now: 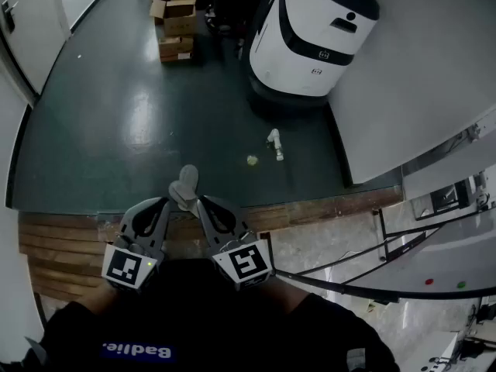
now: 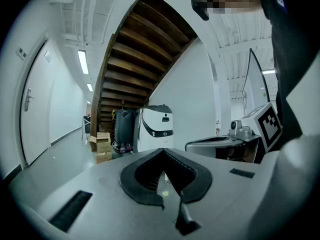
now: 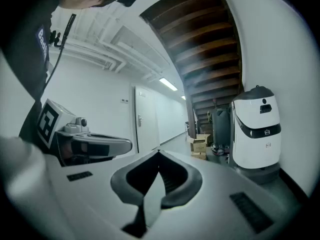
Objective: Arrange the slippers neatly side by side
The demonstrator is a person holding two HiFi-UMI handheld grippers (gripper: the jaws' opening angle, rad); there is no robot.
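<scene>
though left tongs and right tongs sit closed, empty, clothing hides nearer floor.

The floor is glossy and smooth, the planks matt wood, the boxes cardboard, the machine glossy plastic, the left tongs and right tongs matt plastic.

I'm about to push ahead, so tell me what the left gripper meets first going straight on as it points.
Nothing close. The left gripper points over the floor at the white robot, which looks first in line, though depth is unclear.
</scene>
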